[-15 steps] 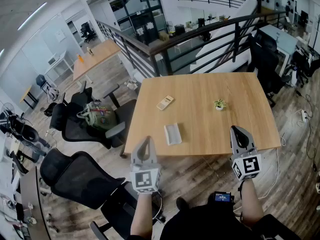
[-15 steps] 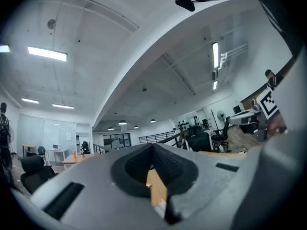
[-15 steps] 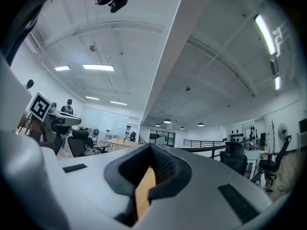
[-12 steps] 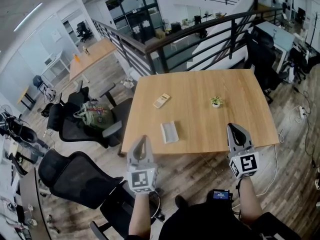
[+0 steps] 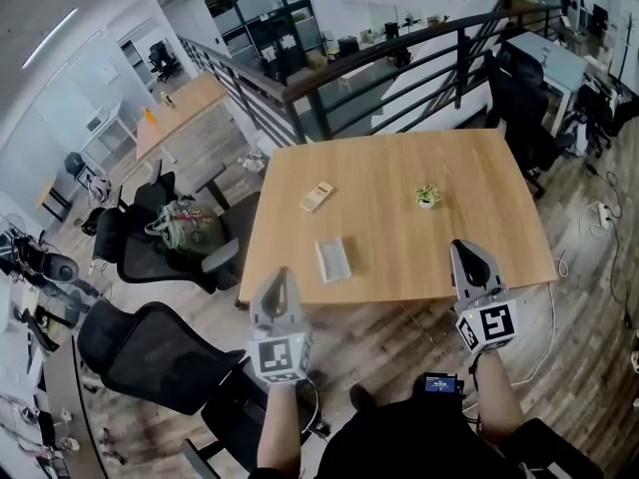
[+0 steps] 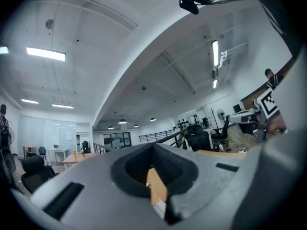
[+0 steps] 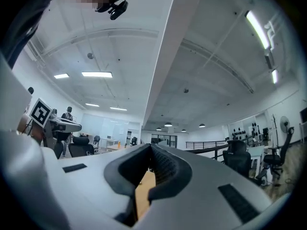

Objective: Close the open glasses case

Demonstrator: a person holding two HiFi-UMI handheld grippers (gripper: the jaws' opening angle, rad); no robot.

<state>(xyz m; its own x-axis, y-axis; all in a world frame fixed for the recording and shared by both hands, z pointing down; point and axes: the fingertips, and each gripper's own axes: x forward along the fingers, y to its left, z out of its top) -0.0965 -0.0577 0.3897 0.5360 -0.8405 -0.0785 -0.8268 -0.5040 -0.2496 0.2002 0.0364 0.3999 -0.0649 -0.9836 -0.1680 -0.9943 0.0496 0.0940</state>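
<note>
The glasses case point(image 5: 332, 258) is pale grey and lies open and flat near the front left of the wooden table point(image 5: 479, 183). My left gripper point(image 5: 279, 273) hangs over the floor just short of the table's front edge, a little left of the case, with its jaws together and empty. My right gripper point(image 5: 461, 246) is at the table's front right edge, far from the case, also shut and empty. In the left gripper view the left gripper point(image 6: 153, 145) has its tips meeting, with a strip of table showing below. The right gripper view shows the right gripper point(image 7: 151, 147) the same way.
A beige flat object point(image 5: 318, 196) lies behind the case. A small potted plant point(image 5: 426, 197) stands mid-table. Black office chairs point(image 5: 160, 352) stand left of the table, one holding a green bag point(image 5: 190, 230). A dark railing point(image 5: 379, 58) runs behind the table.
The table and case have drifted slightly up and left in the head view. Both grippers stay shut in front of the table, at about the same spots.
</note>
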